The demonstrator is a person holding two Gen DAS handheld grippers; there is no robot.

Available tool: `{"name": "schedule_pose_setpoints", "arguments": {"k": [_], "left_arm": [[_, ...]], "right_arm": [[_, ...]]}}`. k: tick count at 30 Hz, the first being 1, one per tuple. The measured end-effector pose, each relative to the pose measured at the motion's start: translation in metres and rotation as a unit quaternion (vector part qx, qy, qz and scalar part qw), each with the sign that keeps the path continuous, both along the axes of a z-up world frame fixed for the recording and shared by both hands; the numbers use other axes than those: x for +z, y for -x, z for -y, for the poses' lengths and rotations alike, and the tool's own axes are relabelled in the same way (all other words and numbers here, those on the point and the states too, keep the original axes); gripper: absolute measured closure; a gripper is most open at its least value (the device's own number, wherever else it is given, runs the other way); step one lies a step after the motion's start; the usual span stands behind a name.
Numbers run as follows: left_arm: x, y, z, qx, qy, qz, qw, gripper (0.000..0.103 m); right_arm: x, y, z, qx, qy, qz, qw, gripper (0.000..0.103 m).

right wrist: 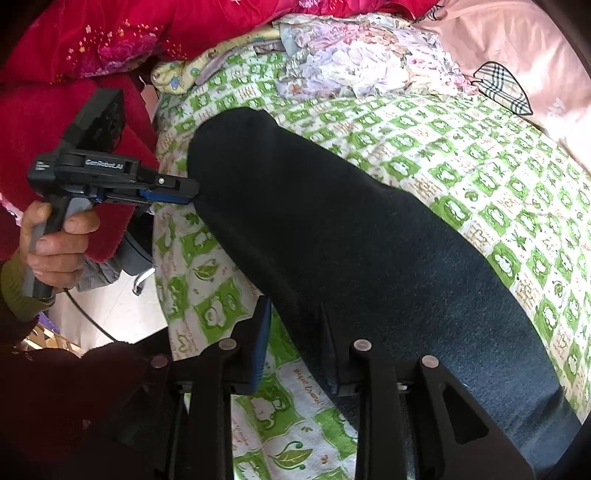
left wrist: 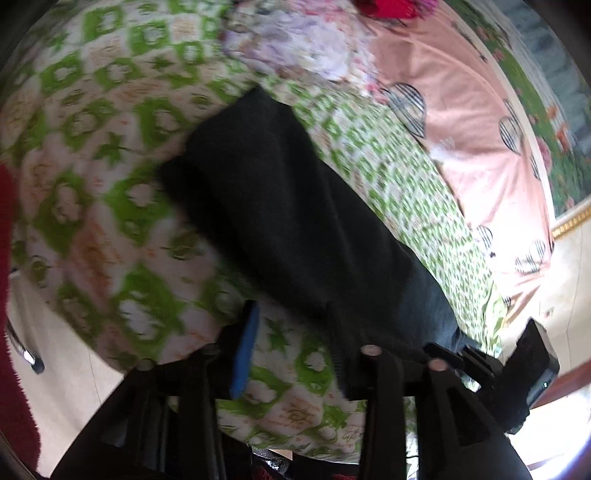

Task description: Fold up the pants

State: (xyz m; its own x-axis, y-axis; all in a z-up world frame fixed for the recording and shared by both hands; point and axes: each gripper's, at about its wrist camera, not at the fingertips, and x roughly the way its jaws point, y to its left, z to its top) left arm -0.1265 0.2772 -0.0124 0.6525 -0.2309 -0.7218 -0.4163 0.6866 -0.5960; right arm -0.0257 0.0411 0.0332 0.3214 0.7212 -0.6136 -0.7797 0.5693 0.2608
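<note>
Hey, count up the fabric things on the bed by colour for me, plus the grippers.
Black pants: 1
Green-checked sheet: 1
Pink sheet: 1
Red blanket: 1
Flowered cloth: 1
Grippers: 2, left gripper, right gripper
Total: 7
</note>
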Motion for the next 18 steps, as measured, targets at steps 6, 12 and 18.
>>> {"name": "schedule_pose_setpoints", "arguments": {"k": [6,12,18], "left_arm": [[-0.003,-0.001,-0.028,0.038,0.021,-0.021,0.9988,0.052],[-0.003,-0.018,-0.045,0.057,0.022,-0.044,0.9972,0.044],[-0.004,-0.034,-0.057,0.068,0.017,-0.053,0.9961,0.043]], "right_arm": [[0.022,-0.017,0.011,-0.007,-0.042,-0.004,0.999,0.073],[0.027,-0.072,0.014,-0.07,-0.048,-0.013,0.996,0.07],[0.014,-0.143,0.007,-0.092,-0.044,-0.069,0.992,0.07]]}}
